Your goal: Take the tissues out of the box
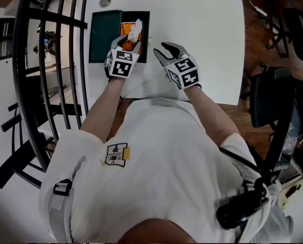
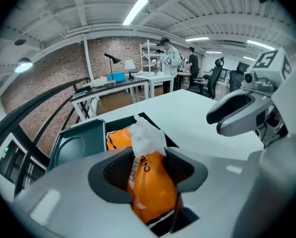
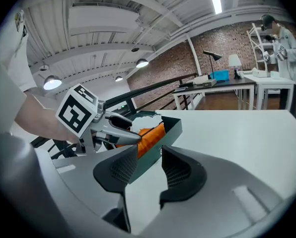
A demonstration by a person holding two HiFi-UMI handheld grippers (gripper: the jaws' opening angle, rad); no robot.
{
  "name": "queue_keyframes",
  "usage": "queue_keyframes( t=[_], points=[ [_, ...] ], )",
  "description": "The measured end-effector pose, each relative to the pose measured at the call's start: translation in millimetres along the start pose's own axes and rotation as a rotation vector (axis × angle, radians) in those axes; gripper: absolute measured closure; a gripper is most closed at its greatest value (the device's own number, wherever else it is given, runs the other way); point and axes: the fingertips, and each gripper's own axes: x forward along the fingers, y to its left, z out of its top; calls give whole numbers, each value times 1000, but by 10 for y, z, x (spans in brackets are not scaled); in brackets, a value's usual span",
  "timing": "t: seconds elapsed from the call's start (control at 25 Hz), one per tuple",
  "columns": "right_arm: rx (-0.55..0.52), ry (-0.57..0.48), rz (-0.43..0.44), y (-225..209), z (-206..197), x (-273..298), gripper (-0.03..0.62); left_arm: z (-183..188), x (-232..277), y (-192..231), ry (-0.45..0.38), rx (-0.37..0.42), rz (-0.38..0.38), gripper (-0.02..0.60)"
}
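Observation:
A dark green box (image 1: 144, 19) stands open on the white table (image 1: 202, 39), its lid (image 1: 104, 34) lying flat to the left. My left gripper (image 1: 127, 46) is shut on an orange tissue pack (image 2: 150, 190) held at the box's near end, with a white tissue (image 2: 147, 138) sticking out of the pack's top. More orange (image 2: 117, 139) shows inside the box behind it. My right gripper (image 1: 168, 52) hovers just right of the box, open, nothing between its pads (image 3: 180, 170). From the right gripper view the box wall (image 3: 170, 128) and orange pack (image 3: 150, 135) lie just ahead.
A round grey disc (image 1: 105, 2) sits on the table beyond the box. Black railings (image 1: 50, 60) run along the table's left side. An office chair (image 1: 268, 95) stands to the right. People work at desks (image 2: 153, 78) in the far background.

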Motion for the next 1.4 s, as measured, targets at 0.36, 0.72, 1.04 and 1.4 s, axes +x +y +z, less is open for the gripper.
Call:
queue_keyframes(
  t=[0.36, 0.72, 1.04, 1.4],
  points=[
    [-5, -24, -8, 99, 120, -69, 451, -9, -187, 204, -49, -106, -5, 387],
    [-10, -69, -15, 104, 201, -154, 456, 279, -457, 256, -150, -95, 22, 405],
    [7, -128, -43, -28, 331, -258, 457, 992, -550, 115, -258, -33, -12, 405],
    [52, -148, -110, -571, 167, -738, 464, 1202, 178, -473, -168, 15, -65, 405]
  ],
)
